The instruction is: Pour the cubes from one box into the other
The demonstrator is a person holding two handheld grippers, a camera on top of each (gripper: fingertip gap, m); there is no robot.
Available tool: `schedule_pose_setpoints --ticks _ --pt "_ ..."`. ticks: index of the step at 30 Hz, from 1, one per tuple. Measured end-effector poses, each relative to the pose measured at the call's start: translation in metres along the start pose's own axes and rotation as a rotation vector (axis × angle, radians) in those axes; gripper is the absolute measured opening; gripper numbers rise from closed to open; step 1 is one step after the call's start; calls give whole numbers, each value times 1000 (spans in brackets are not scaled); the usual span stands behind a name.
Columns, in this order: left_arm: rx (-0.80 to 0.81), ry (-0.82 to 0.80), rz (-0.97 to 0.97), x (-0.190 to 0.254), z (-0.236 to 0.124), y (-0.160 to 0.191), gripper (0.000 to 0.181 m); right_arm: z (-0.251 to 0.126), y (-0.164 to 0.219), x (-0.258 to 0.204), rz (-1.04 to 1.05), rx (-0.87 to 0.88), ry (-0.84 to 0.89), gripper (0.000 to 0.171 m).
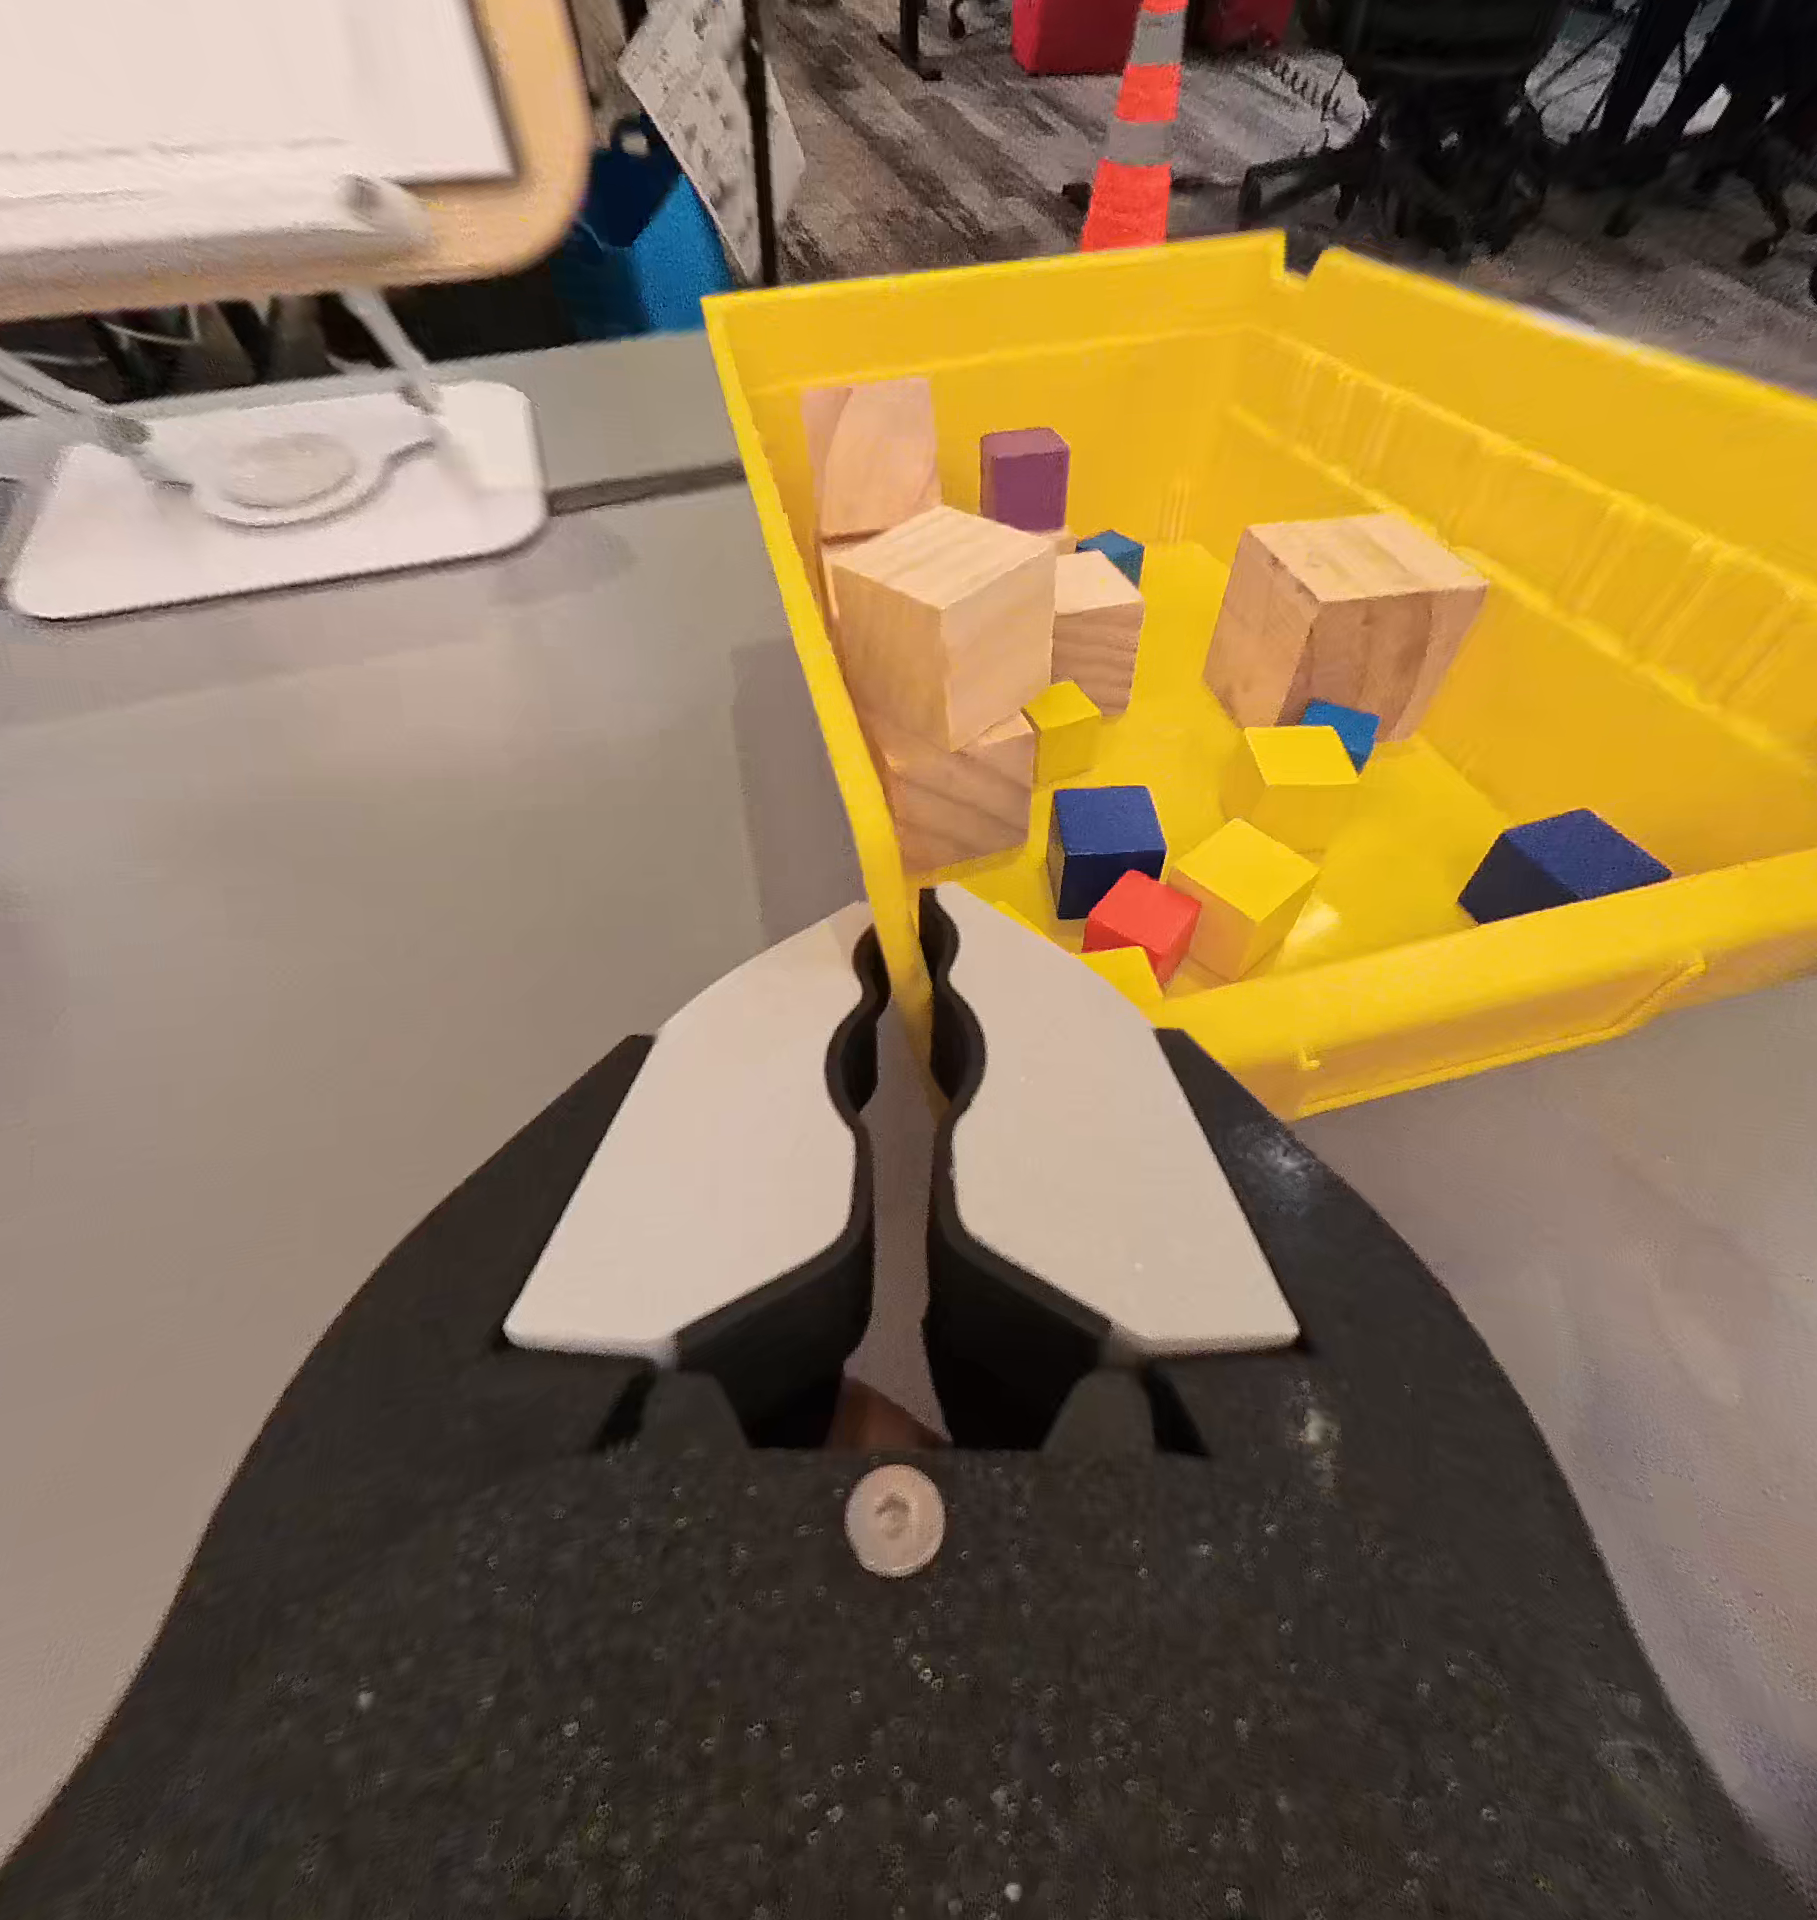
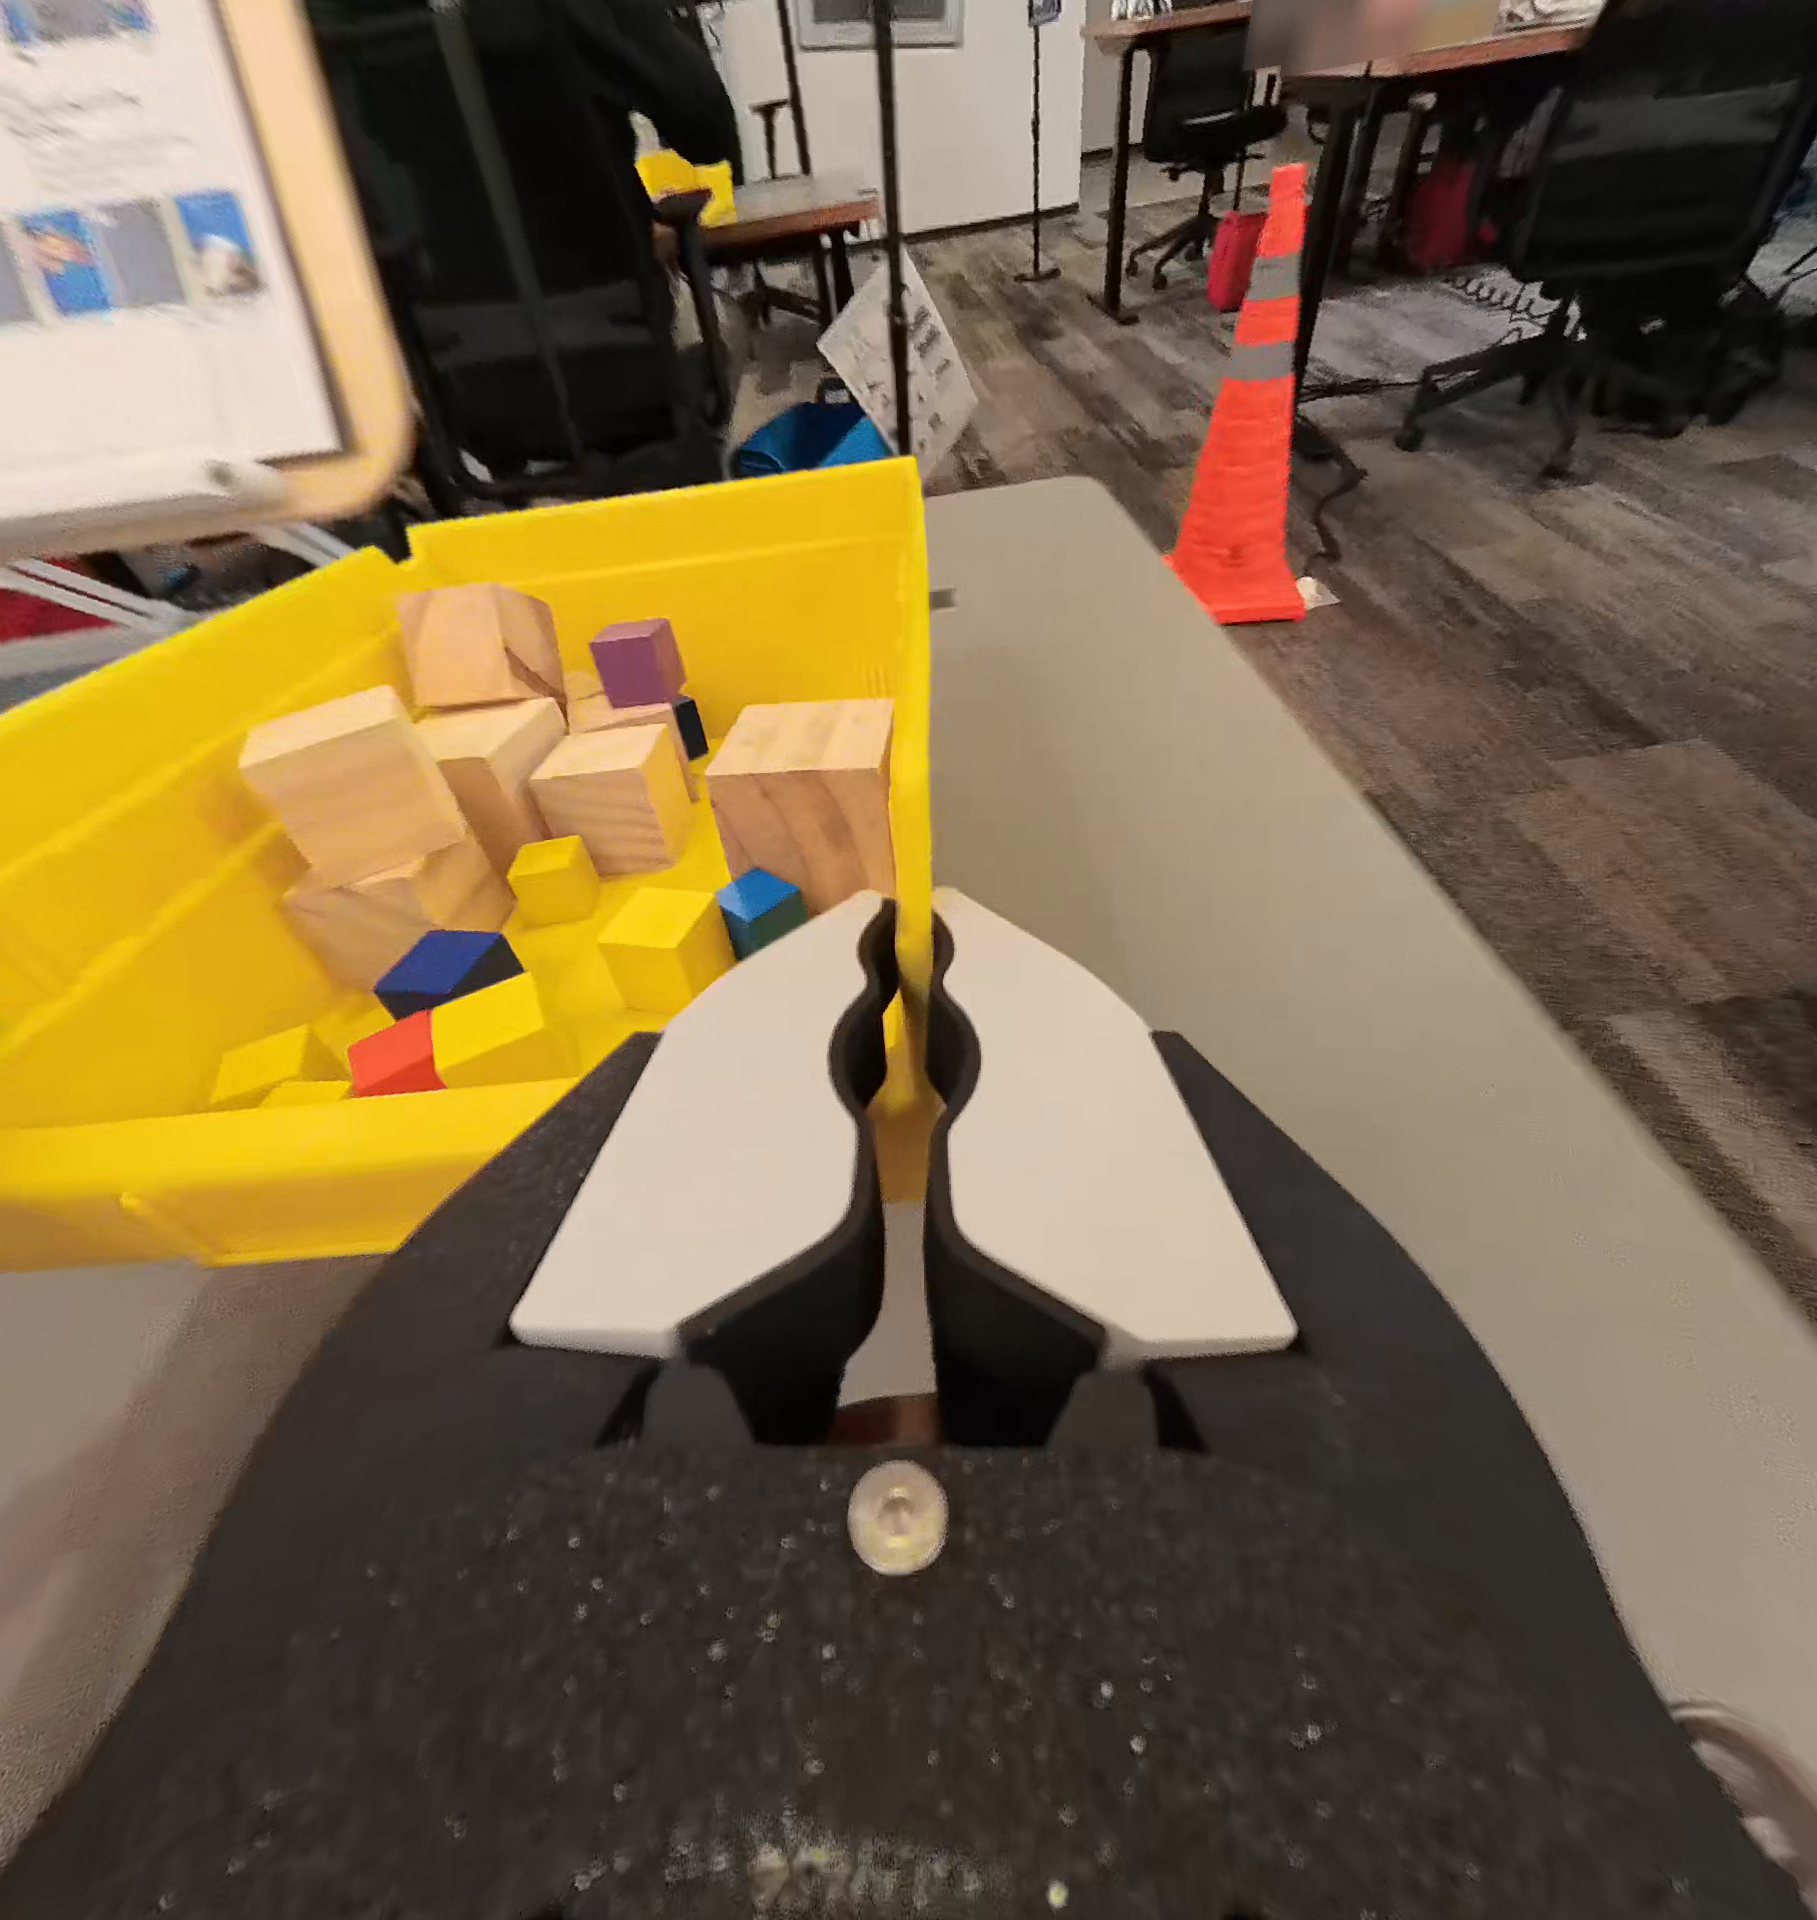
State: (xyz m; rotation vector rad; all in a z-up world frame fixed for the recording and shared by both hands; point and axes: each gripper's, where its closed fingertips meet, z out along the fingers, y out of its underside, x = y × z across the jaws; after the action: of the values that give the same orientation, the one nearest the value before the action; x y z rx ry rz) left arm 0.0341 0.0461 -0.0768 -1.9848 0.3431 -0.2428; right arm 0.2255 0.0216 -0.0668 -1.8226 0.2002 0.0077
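A yellow plastic box (image 1: 1506, 436) holds several cubes: large plain wooden ones (image 1: 945, 623) and small blue, yellow, red and purple ones. My left gripper (image 1: 909, 914) is shut on the box's left side wall. My right gripper (image 2: 912, 914) is shut on the box's right side wall (image 2: 909, 675). The box (image 2: 104, 831) looks tilted, with the cubes (image 2: 613, 795) piled toward its far left corner. Only one box is in view.
The grey table (image 1: 312, 831) carries a white stand (image 1: 270, 499) holding a tan-framed board (image 1: 260, 114) at the back left. An orange traffic cone (image 2: 1247, 436) stands on the floor past the table's right edge. Office chairs and desks are farther back.
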Motion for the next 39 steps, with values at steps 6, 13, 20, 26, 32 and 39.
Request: schedule_pose_setpoints --ticks 6,13,20,26,32,39 --pt "79 -97 -37 -118 -55 4 4 -9 8 -129 -14 46 -110 2" --pt "53 -245 -39 -226 -74 45 3 4 50 -237 -88 -14 -168 2" --pt "-90 -214 -190 -256 -67 87 12 -7 96 -269 -216 -200 -330 8" --pt "-54 -74 -157 -252 -118 90 38 -32 82 -242 -279 -148 -424 17" --pt "-18 -488 -247 -423 -176 99 43 -45 62 -233 -352 -34 -422 14" --pt "-54 -427 -284 -503 -134 103 44 -86 82 -305 -420 -22 -603 15"
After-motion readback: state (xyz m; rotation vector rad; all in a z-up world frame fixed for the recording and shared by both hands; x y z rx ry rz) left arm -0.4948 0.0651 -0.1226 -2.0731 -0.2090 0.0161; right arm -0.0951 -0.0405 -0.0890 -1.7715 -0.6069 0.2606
